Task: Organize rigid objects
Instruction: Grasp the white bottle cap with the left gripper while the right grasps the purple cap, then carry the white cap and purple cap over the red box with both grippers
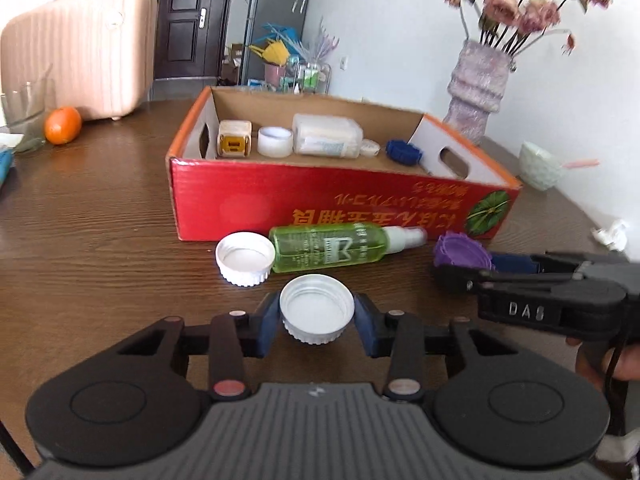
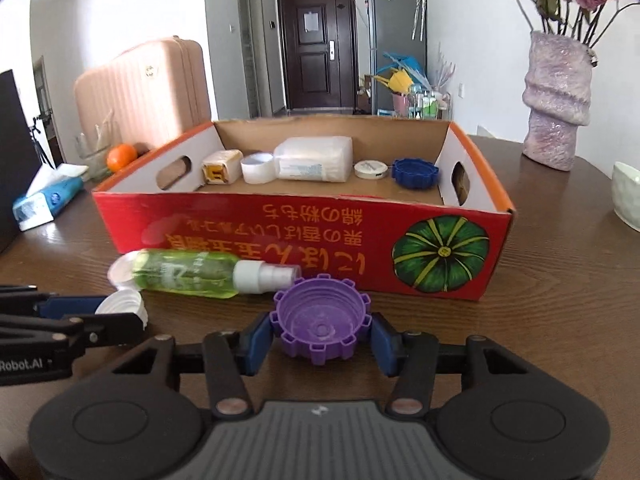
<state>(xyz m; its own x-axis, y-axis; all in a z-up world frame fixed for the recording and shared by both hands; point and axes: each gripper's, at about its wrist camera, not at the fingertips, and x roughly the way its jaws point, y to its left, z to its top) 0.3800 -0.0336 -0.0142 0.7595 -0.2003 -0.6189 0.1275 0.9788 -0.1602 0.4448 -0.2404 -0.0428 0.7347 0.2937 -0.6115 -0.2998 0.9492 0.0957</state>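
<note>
My left gripper (image 1: 317, 314) is shut on a white screw cap (image 1: 317, 304) that rests open side up on the brown table; its blue pads touch both sides. My right gripper (image 2: 321, 330) is shut on a purple toothed cap (image 2: 320, 320), also on the table. Just beyond lie a second white cap (image 1: 245, 258) and a green spray bottle (image 1: 328, 248) on its side. Behind these stands a red cardboard box (image 2: 280, 236) holding several items, among them a blue cap (image 2: 414, 172) and a clear plastic case (image 2: 314, 158).
A purple vase (image 2: 558, 104) with flowers and a pale bowl (image 2: 628, 196) stand at the right. At the left are an orange (image 1: 62, 125), a glass (image 1: 26, 110), a tissue box (image 2: 48, 198) and a pink suitcase (image 1: 80, 48). Crumpled paper (image 1: 612, 234) lies near the right edge.
</note>
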